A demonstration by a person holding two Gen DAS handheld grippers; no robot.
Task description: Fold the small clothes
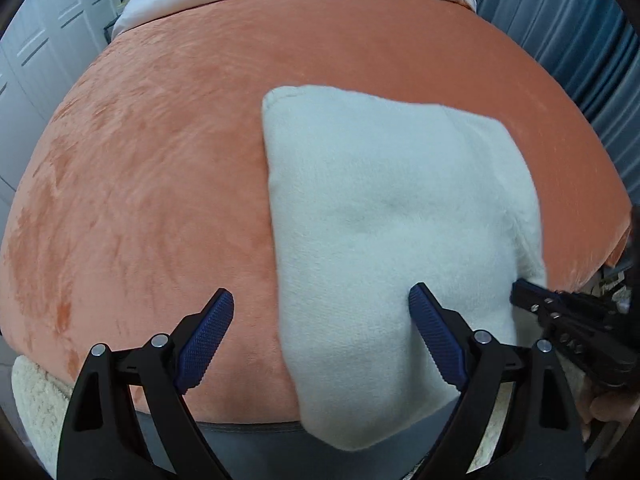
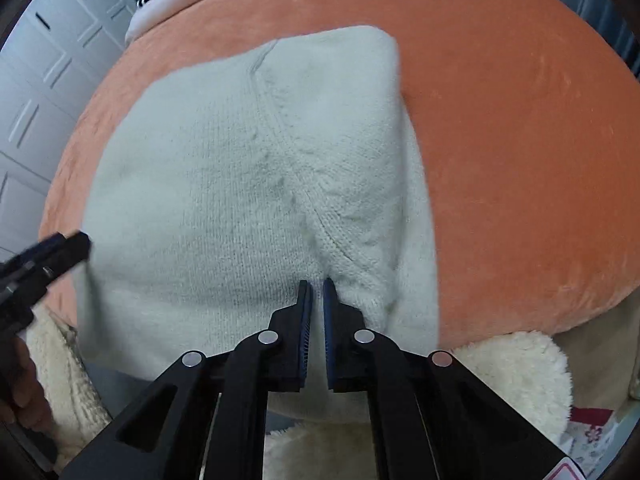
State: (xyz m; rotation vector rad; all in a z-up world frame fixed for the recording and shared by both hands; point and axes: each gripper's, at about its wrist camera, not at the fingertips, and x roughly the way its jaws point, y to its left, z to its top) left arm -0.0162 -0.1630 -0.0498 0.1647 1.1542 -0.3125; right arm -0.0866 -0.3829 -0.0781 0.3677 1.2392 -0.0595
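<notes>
Sweater (image 2: 224, 184), cream knit, overhangs the orange cushion's (image 2: 520, 140) near edge; my right claw (image 2: 316, 286) pinches it shut, left claw (image 1: 320, 308) gapes empty. Its unsupported half could sag and slip off.

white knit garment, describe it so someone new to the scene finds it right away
Find the big orange plush surface. On its near part lies the white knit garment, folded to a rough rectangle and overhanging the front edge. It alone is pale, smooth knit with a raised seam; the cream fleece below is shaggy.
</notes>
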